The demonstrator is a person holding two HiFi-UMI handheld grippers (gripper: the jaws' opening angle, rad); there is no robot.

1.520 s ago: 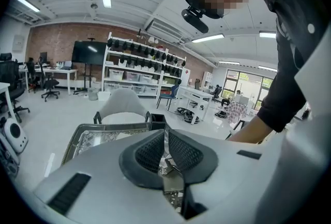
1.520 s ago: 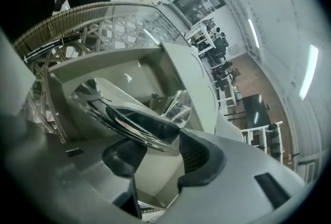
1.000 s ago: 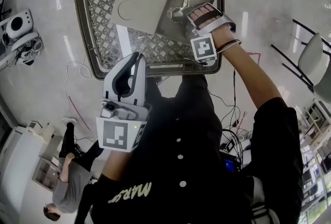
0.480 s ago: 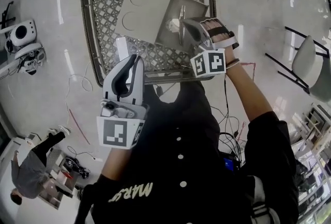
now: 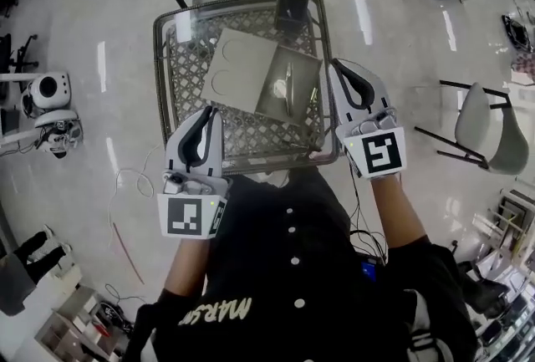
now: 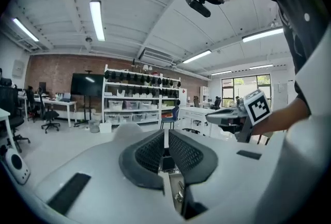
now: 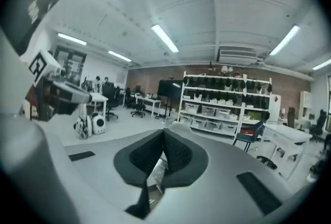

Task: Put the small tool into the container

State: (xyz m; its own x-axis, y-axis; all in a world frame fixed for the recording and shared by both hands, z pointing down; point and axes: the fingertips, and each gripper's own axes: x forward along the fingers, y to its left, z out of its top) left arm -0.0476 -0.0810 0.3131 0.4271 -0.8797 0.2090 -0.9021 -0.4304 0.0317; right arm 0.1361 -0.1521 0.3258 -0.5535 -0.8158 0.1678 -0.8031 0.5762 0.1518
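Head view: small tool point(image 5: 287, 85) lies inside container point(image 5: 308, 78).

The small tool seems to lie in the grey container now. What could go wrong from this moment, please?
1. The shut right gripper hangs close beside the flat grey square container; a careless swing could knock it and shake out the small metal tool.
2. Loose cables lie on the floor beside the person; a foot could catch them and jolt the lattice-top table.
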